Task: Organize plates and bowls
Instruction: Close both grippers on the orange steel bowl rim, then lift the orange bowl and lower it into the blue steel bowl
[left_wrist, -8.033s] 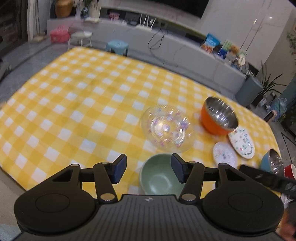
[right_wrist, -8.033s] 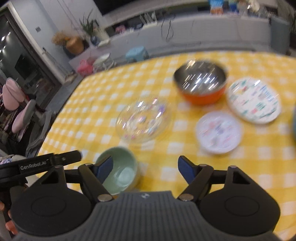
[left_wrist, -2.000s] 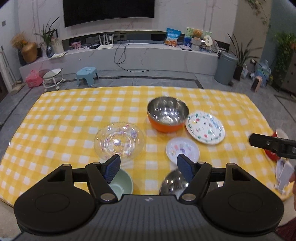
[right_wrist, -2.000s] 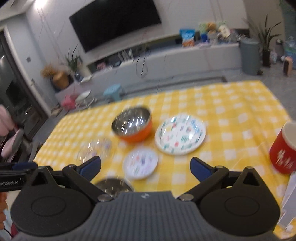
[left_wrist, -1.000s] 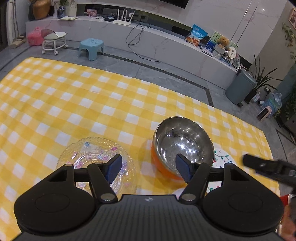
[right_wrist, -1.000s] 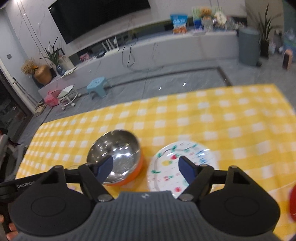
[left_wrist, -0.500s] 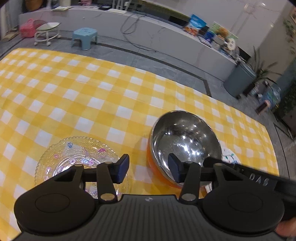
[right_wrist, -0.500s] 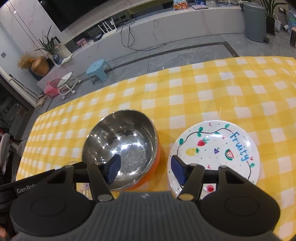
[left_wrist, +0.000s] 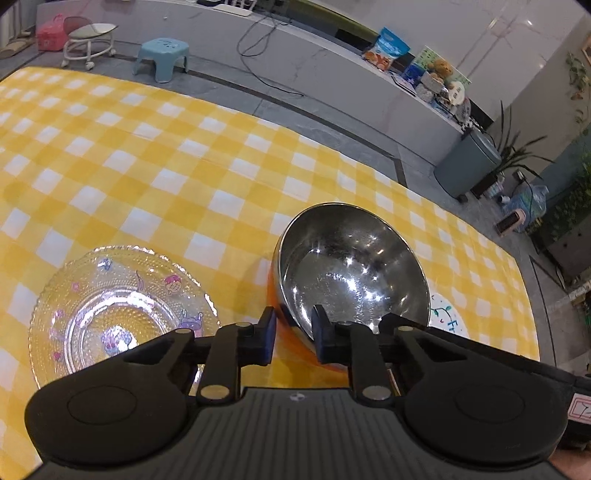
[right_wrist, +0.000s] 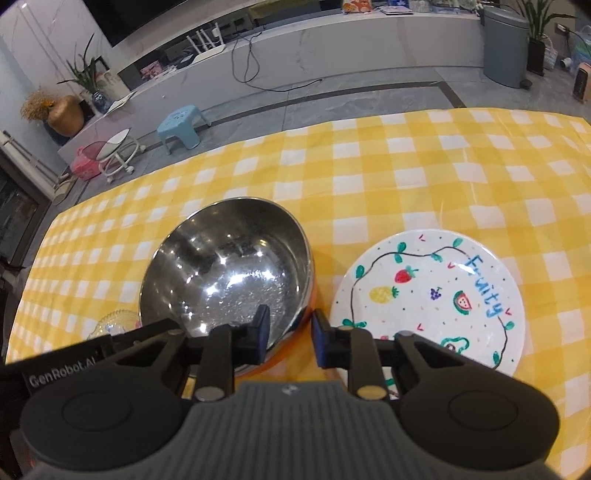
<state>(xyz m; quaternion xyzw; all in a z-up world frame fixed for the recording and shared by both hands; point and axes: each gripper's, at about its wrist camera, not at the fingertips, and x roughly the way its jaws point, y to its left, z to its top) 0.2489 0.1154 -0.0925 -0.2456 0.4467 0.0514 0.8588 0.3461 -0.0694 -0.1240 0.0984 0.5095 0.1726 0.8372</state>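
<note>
An orange bowl with a steel inside (left_wrist: 351, 266) stands on the yellow checked tablecloth (left_wrist: 147, 155). My left gripper (left_wrist: 293, 338) straddles its near left rim, one finger outside and one inside, jaws narrowed on the wall. My right gripper (right_wrist: 290, 338) straddles its near right rim (right_wrist: 229, 273) the same way. A clear glass plate (left_wrist: 118, 310) lies left of the bowl. A white fruit-patterned plate (right_wrist: 432, 299) lies right of it.
The table's far edge drops to a grey floor with a blue stool (left_wrist: 162, 57), a white rolling stool (left_wrist: 88, 40) and a grey bin (right_wrist: 504, 44). A long white TV bench runs along the back wall.
Both grippers have come forward and down to the orange bowl and narrowed from wide open onto its near rim, one on each side.
</note>
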